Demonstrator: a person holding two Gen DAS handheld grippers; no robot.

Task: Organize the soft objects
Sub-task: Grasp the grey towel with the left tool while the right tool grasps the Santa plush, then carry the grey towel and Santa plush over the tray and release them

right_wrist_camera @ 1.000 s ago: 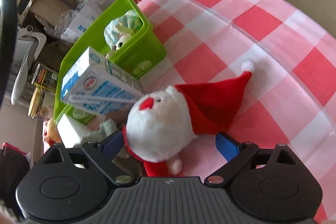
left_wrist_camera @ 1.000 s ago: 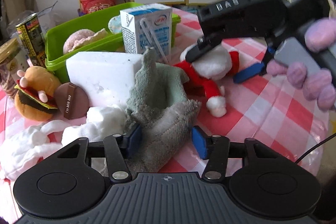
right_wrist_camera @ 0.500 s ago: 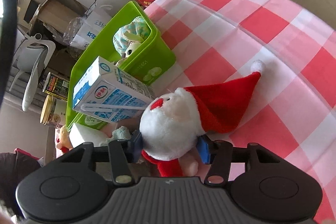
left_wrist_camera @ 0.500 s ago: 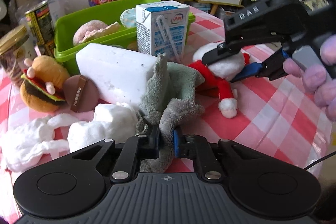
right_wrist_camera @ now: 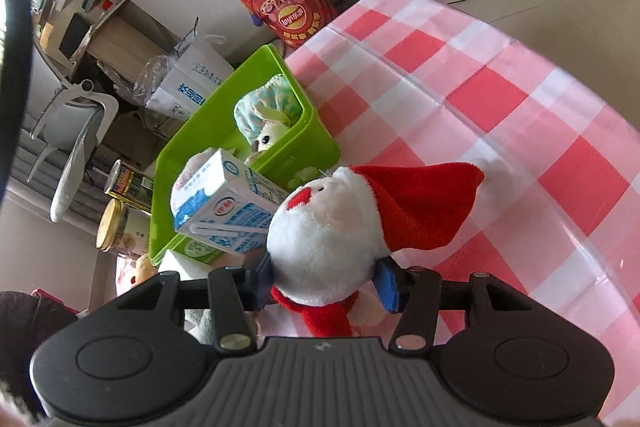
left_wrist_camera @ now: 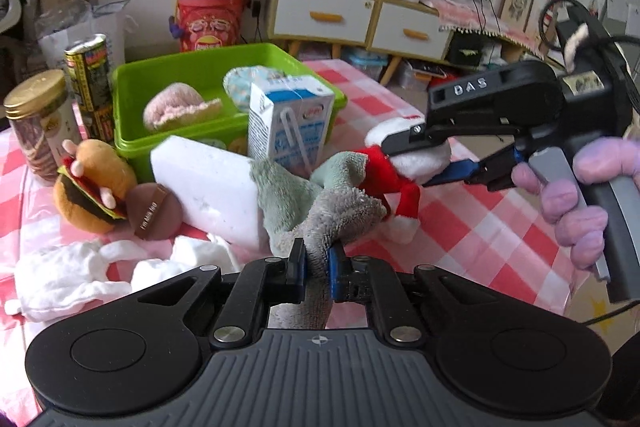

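Observation:
My left gripper [left_wrist_camera: 316, 269] is shut on a grey-green towel [left_wrist_camera: 320, 203] and holds it up off the checked tablecloth. My right gripper [right_wrist_camera: 326, 279] is shut on a Santa plush [right_wrist_camera: 332, 231] with a red hat, lifted above the table; it also shows in the left wrist view [left_wrist_camera: 404, 155]. The green bin [left_wrist_camera: 160, 79] stands behind, with a pink plush [left_wrist_camera: 176, 105] and a patterned soft toy [right_wrist_camera: 266, 103] inside. A burger plush [left_wrist_camera: 90, 183], a white sponge block [left_wrist_camera: 208, 187] and white cloth [left_wrist_camera: 68, 275] lie left of the towel.
A milk carton [left_wrist_camera: 286, 125] stands in front of the bin. A brown round puff [left_wrist_camera: 154, 213] leans by the burger. A can [left_wrist_camera: 90, 83] and a jar [left_wrist_camera: 38, 123] stand at far left. The table edge [right_wrist_camera: 540, 43] curves at right.
Both grippers closed: the left on the towel, the right on the Santa plush. Both have lifted their objects off the table, and the towel has pulled away from the sponge.

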